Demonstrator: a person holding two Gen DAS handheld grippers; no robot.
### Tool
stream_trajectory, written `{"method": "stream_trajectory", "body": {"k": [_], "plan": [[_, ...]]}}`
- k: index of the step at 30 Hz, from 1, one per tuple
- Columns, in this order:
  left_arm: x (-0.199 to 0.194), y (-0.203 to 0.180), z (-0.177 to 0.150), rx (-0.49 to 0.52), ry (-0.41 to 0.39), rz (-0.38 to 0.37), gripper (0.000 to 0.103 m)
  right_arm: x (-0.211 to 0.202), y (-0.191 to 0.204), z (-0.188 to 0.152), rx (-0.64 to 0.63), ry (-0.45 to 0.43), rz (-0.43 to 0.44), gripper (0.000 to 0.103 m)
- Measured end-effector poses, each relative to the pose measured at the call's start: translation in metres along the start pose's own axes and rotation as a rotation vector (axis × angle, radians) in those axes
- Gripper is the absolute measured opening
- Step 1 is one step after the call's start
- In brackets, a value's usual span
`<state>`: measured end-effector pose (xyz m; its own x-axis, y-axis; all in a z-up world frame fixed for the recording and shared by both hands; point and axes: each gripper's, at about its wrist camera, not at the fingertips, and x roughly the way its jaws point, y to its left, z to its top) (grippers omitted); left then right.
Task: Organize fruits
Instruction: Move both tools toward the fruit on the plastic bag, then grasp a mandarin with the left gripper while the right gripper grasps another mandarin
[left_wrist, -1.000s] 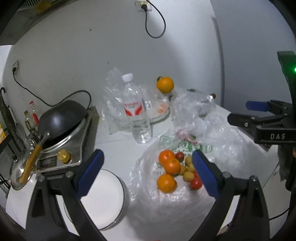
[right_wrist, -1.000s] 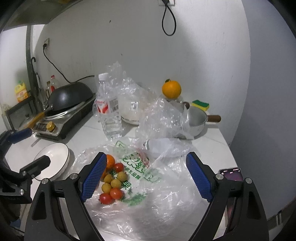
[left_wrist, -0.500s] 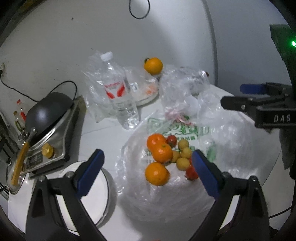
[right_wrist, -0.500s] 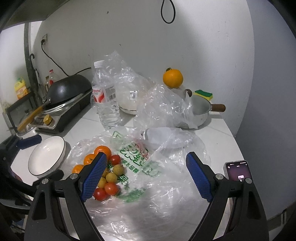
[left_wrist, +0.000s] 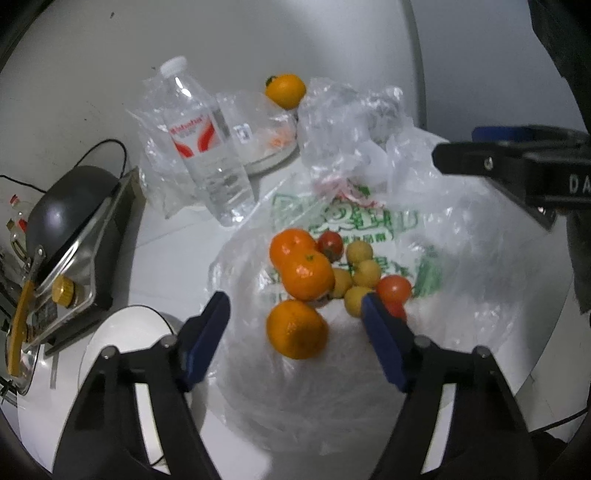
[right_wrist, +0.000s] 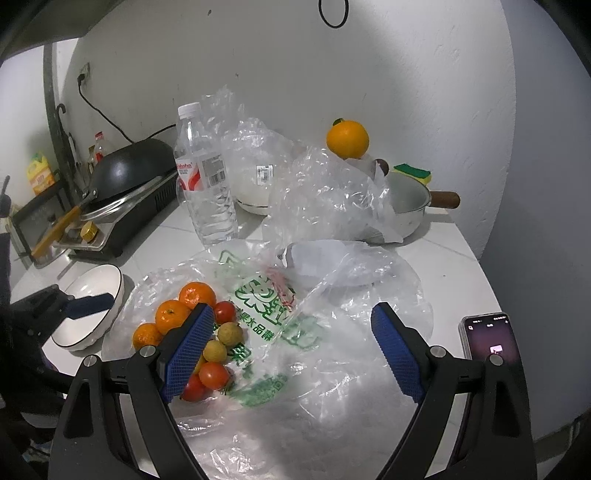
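The fruit (left_wrist: 314, 280) lies piled on the bag (left_wrist: 369, 369), beside the bowl (left_wrist: 122, 332). Your left gripper (left_wrist: 295, 314) has its jaws closing either side of the near mandarin (left_wrist: 297, 328), not yet touching. Your right gripper (right_wrist: 291, 332) hangs released above the bag.

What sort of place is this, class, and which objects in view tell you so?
Most likely a small home kitchen counter. A black wok sits on a countertop cooker, a saucepan with a sponge behind it stands by the wall, and cooking-oil bottles stand at the far left.
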<state>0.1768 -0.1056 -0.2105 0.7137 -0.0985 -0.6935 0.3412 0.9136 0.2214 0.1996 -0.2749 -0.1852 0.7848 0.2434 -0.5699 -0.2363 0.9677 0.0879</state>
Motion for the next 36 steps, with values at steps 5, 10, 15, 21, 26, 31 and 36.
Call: {"method": "stream_trajectory", "body": {"k": [5, 10, 15, 21, 26, 31, 36], "plan": [[0.011, 0.001, -0.002, 0.007, 0.024, -0.008, 0.065, 0.009, 0.001, 0.001, -0.003, 0.014, 0.007, 0.089], [0.019, 0.005, -0.005, 0.004, 0.050, -0.019, 0.058, 0.018, 0.004, 0.001, -0.007, 0.028, 0.013, 0.089], [0.026, 0.008, -0.009, -0.003, 0.076, -0.036, 0.054, 0.024, 0.007, 0.003, -0.011, 0.037, 0.018, 0.089], [0.030, 0.004, -0.013, 0.018, 0.090, -0.051, 0.054, 0.029, 0.013, 0.005, -0.023, 0.046, 0.020, 0.088], [0.031, 0.009, -0.014, 0.005, 0.085, -0.069, 0.046, 0.033, 0.022, 0.005, -0.043, 0.059, 0.028, 0.083], [0.029, 0.011, -0.016, -0.001, 0.075, -0.085, 0.045, 0.037, 0.033, 0.006, -0.058, 0.072, 0.052, 0.083], [0.023, 0.015, -0.016, -0.012, 0.055, -0.106, 0.045, 0.049, 0.050, 0.005, -0.068, 0.108, 0.113, 0.083]]}}
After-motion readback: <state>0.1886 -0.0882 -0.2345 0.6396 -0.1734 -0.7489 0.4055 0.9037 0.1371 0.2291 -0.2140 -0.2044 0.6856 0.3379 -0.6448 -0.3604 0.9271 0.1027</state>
